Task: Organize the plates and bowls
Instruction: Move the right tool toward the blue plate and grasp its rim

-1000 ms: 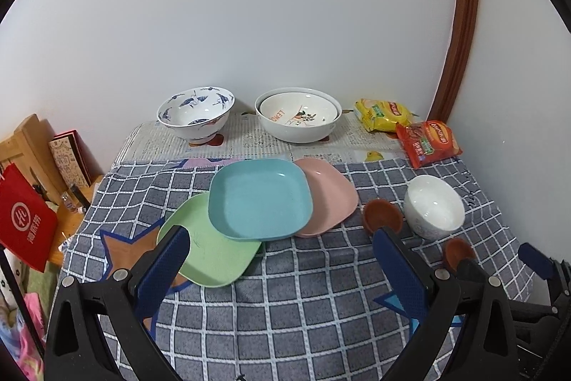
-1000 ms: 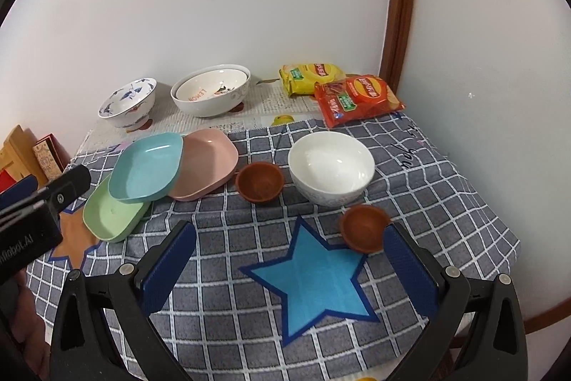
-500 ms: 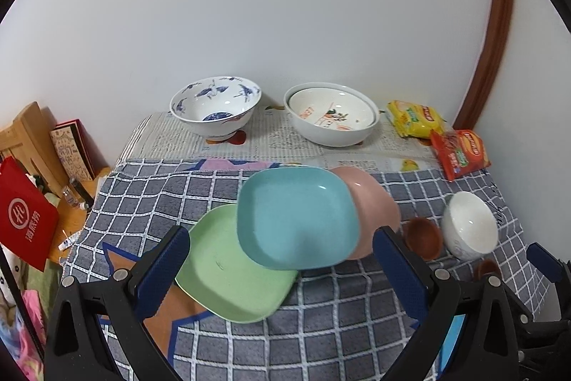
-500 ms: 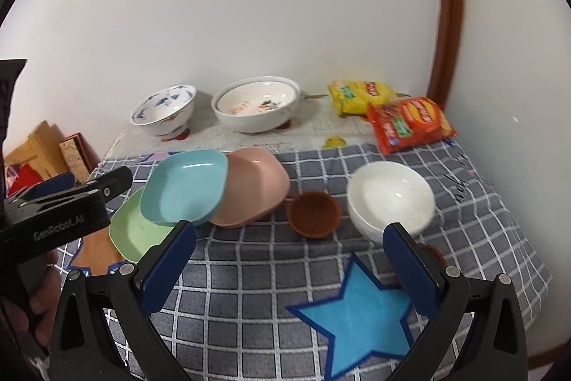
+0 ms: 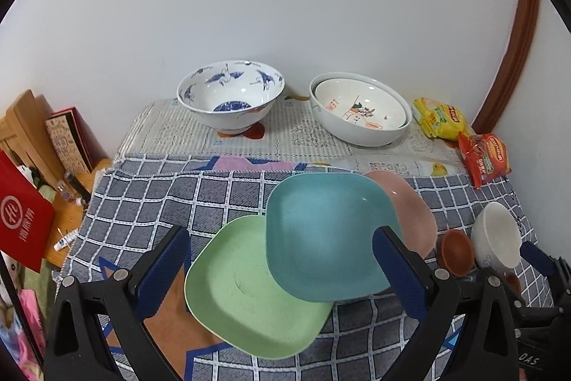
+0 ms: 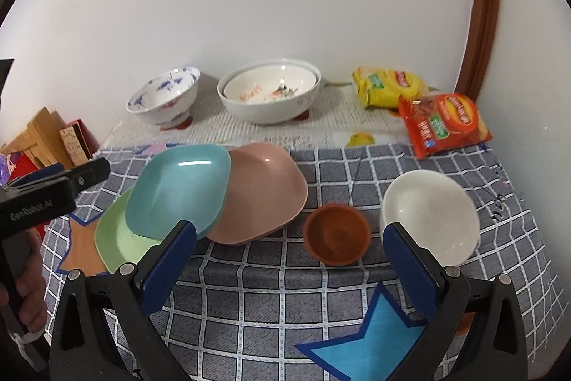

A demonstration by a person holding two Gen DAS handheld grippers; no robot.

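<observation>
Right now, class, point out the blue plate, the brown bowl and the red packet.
blue plate [image 5: 321,231], left wrist view, middle of its inner face
brown bowl [image 6: 337,234], right wrist view, inside of the bowl
red packet [image 6: 444,124], right wrist view, middle of its printed front

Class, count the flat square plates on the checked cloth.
3, overlapping in a row: green plate nearest the left edge, blue plate lying across the other two, pink plate toward the brown bowl.

Three plates [image 6: 185,188] overlap at the table's left; two small bowls [image 6: 430,213] sit right of them; larger bowls [image 6: 269,95] stand behind.
</observation>
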